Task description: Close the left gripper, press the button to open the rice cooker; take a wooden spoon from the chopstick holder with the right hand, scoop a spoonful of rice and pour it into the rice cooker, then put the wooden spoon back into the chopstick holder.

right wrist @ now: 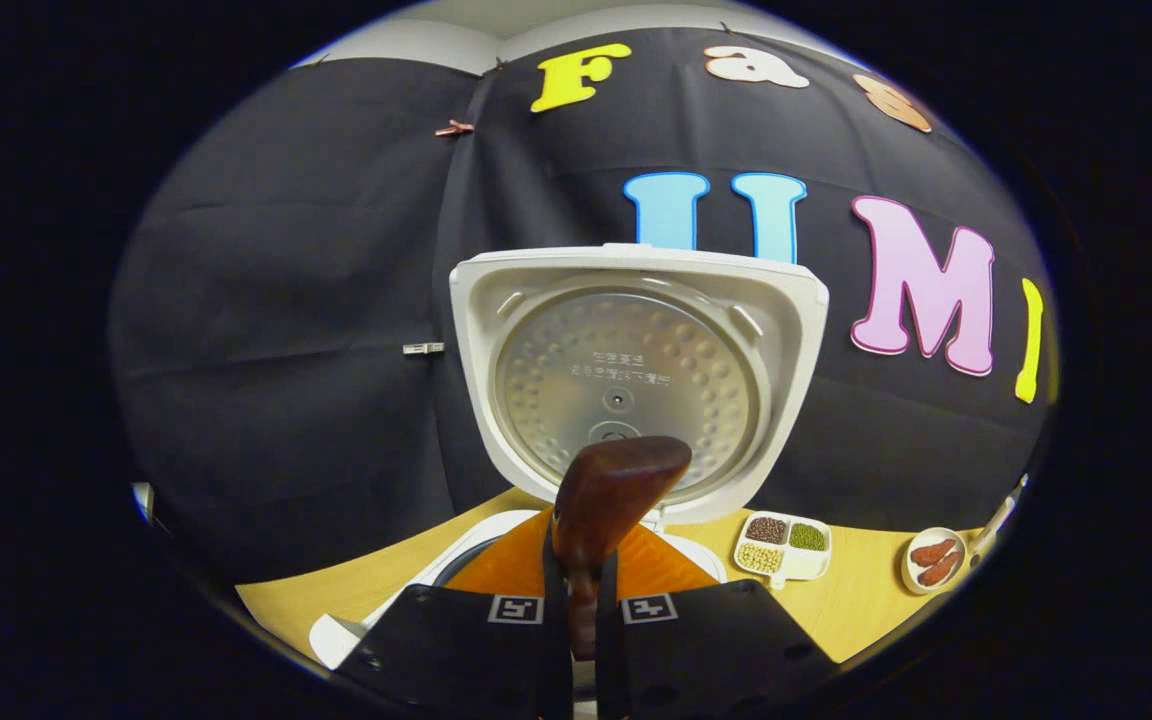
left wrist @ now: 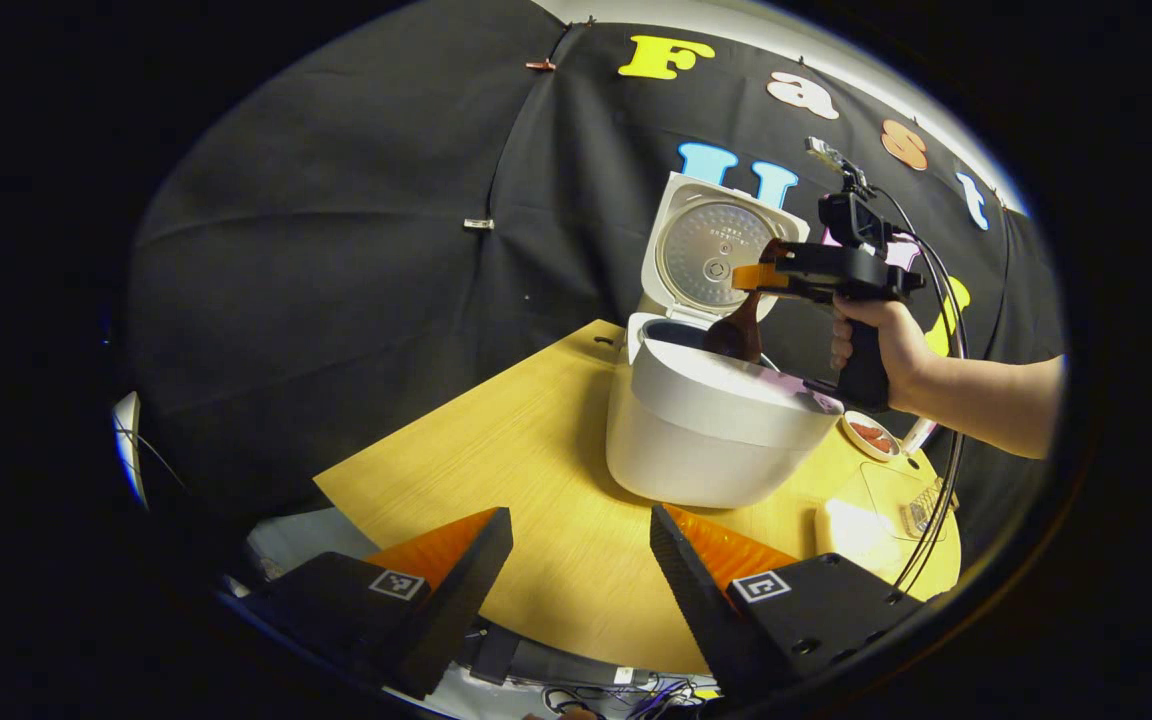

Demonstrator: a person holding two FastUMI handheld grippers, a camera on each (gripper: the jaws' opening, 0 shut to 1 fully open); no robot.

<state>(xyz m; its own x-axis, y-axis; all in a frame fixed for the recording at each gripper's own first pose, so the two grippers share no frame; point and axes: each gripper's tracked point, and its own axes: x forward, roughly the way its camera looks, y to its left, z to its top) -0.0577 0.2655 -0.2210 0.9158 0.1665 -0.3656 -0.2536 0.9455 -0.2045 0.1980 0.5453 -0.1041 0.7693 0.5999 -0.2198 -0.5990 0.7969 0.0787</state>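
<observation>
The rice cooker (left wrist: 706, 430) stands on the wooden table (left wrist: 536, 450) with its lid (left wrist: 711, 250) raised upright at the back, the metal inner plate facing forward. In the right gripper view the lid (right wrist: 636, 370) rises directly ahead of the tool.

The right gripper (right wrist: 581, 600) has its fingers pressed together on the handle of the wooden spoon (right wrist: 606, 500), one finger on each side. In the left gripper view the same gripper (left wrist: 766, 275), held in a person's hand (left wrist: 881, 345), sits above the open pot, and the spoon (left wrist: 736, 335) hangs from it with its bowl down at the pot's rim. Whether the spoon carries rice cannot be told.

The left gripper (left wrist: 581, 540) is low over the near edge of the table, well short of the cooker, its fingers spread apart with nothing between them.

To the right of the cooker lie a divided dish of beans (right wrist: 781, 545) and a small plate of reddish pieces (right wrist: 934, 562).
</observation>
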